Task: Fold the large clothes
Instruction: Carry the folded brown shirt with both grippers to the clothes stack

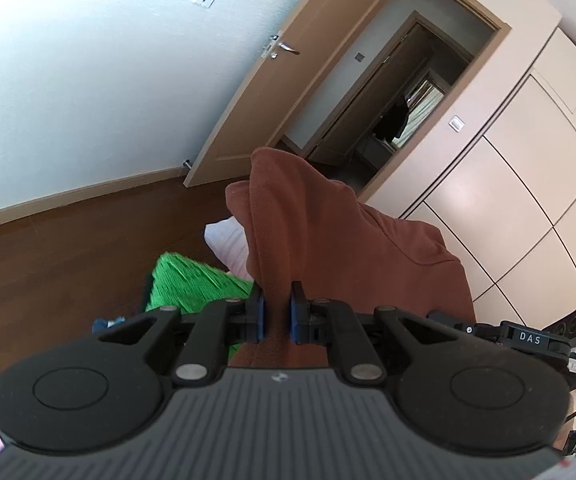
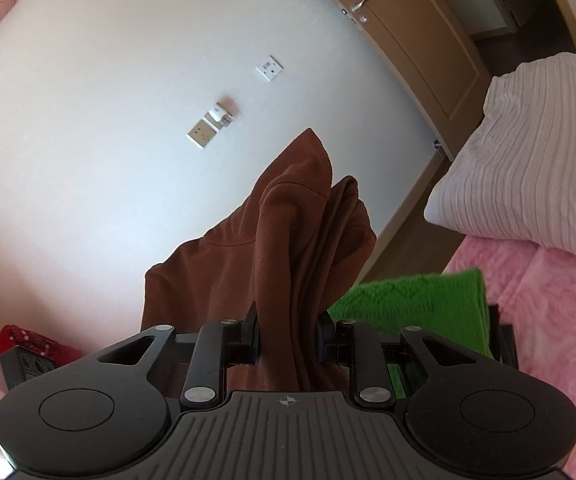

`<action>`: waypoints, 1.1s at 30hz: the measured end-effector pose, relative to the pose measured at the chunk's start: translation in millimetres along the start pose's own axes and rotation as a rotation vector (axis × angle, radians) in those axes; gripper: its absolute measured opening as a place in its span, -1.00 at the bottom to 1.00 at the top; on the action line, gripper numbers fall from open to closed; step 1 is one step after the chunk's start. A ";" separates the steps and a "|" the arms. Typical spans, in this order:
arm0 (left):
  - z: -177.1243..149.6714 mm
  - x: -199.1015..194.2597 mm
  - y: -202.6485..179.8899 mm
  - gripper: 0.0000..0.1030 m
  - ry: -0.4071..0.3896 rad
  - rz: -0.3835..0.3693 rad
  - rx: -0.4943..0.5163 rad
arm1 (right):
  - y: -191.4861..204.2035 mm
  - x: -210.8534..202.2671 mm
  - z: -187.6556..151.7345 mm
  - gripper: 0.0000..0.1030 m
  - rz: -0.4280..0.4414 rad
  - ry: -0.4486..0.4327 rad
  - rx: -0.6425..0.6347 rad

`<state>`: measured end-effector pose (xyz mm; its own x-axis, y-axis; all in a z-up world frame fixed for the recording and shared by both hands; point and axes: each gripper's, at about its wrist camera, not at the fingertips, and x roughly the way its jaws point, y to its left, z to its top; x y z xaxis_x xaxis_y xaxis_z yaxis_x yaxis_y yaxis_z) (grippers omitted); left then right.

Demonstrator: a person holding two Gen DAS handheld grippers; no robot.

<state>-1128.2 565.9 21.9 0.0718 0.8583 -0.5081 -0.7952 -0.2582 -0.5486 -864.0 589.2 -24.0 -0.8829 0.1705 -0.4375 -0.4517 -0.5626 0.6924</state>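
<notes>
- The left gripper [image 1: 276,316] has its jaws clamped narrowly on a bunched fold of the brown garment [image 1: 327,236]; the blue pads [image 1: 260,316] press the cloth from both sides; the fabric rises ahead of the jaws in a soft peak and spreads away to the right.
- The right gripper [image 2: 288,336] has its jaws closed on a thicker bundle of the same brown garment [image 2: 288,232]; several folds pass between the fingers, and a seamed flap of cloth hangs off to the left.
- In both views the garment is held up off the bed, strung between the two grippers; its top edge stands out against the pale wall [image 2: 108,120] and the wooden door [image 1: 288,92].
- A green knitted cloth [image 2: 419,304] lies on the pink bedspread [image 2: 547,320] below and to the right of the right gripper; in the left wrist view the same green cloth [image 1: 184,280] shows to the left of the jaws.
- A white ribbed pillow [image 2: 535,152] rests at the far side of the bedspread; a red item [image 2: 20,338] sits at the lower left edge, too small to identify.
- Cream wardrobe doors [image 1: 527,184] fill the right of the left wrist view; the dark wood floor [image 1: 68,264] lies to the left.
</notes>
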 end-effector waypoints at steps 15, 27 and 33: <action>-1.0 84.9 52.9 -0.71 0.126 0.065 -0.025 | -83.9 75.8 -9.3 -0.37 -0.141 0.096 0.056; 12.9 60.8 4.3 -0.40 -0.067 0.289 0.166 | -9.9 65.0 -11.2 -0.04 -0.457 -0.137 -0.413; 6.2 122.1 -6.0 -0.39 -0.015 0.342 0.215 | -14.7 127.0 -27.7 -0.25 -0.485 -0.062 -0.532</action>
<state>-1118.4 674.9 -32.8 -0.2268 0.7458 -0.6264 -0.8795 -0.4331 -0.1972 -965.9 596.6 -105.6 -0.6119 0.5374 -0.5803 -0.6850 -0.7269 0.0492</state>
